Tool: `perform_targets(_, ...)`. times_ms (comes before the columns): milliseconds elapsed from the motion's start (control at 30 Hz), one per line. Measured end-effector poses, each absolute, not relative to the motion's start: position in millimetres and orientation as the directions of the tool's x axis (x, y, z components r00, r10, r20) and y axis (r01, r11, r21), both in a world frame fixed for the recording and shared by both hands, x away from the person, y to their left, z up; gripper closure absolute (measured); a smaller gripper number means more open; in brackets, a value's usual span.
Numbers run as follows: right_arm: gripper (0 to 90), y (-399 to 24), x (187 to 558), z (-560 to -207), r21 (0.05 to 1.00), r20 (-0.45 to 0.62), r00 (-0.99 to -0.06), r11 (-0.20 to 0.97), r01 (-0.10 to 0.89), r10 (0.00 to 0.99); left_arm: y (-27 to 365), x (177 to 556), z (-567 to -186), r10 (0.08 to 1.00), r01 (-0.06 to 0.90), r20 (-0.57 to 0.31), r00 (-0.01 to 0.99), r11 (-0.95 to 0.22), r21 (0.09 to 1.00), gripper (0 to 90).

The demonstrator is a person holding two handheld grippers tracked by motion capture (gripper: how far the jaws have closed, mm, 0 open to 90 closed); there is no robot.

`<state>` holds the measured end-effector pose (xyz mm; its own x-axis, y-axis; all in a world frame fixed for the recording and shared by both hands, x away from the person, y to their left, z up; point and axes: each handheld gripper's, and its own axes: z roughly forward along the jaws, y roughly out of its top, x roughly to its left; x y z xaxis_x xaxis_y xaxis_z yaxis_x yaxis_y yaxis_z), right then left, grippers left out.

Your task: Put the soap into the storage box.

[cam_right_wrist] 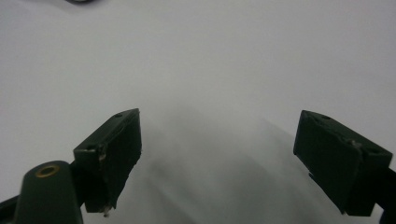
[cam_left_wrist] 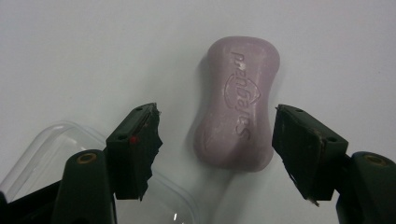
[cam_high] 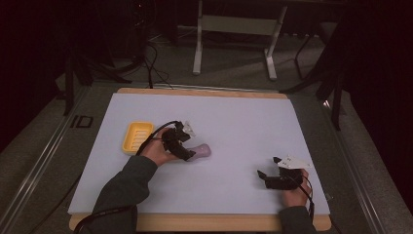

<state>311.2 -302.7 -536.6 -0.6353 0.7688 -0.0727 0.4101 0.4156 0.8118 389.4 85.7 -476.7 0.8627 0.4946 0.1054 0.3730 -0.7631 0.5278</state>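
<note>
Left claw point(cam_left_wrist: 217, 140) released, jaws spread either side of a pale purple soap bar point(cam_left_wrist: 238, 102) lying flat on the white table point(cam_high: 234, 131), no contact seen, yellow soap dish point(cam_high: 137, 137) just beside that hand; right claw point(cam_right_wrist: 217, 158) released over bare table, well apart.

Dim, soft lighting with dark surroundings.
Your high view blacks out at nine and three o'clock; the white table mat point(cam_high: 234, 126) glows evenly. Right gripper view shows blurred shadows toward six o'clock.
</note>
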Motion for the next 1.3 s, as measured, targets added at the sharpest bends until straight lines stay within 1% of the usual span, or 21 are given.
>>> perform_targets(767,14.9,-301.2,311.5,-536.7,0.803,-0.080,-0.637,0.428,0.415,0.767,58.2,402.6,-494.6,0.465,0.389,0.039,0.885,-0.781,0.488,31.3)
perform_targets(1033,14.9,-301.1,311.7,-536.8,0.801,-0.082,-0.638,0.431,0.415,0.766,55.7,407.8,-502.6,0.461,0.402,0.021,0.887,-0.796,0.453,31.3)
perform_targets(1100,14.9,-300.9,311.8,-536.8,0.801,-0.082,-0.638,0.432,0.416,0.766,55.5,409.3,-504.3,0.467,0.412,0.009,0.884,-0.789,0.456,31.6)
perform_targets(1167,14.9,-301.0,311.7,-536.8,0.801,-0.082,-0.638,0.431,0.416,0.766,55.6,410.9,-505.4,0.467,0.415,0.005,0.884,-0.791,0.449,32.2)
perform_targets(1300,14.9,-301.1,311.9,-536.8,0.801,-0.081,-0.638,0.431,0.416,0.766,56.1,411.9,-507.4,0.458,0.416,-0.011,0.889,-0.797,0.437,39.0)
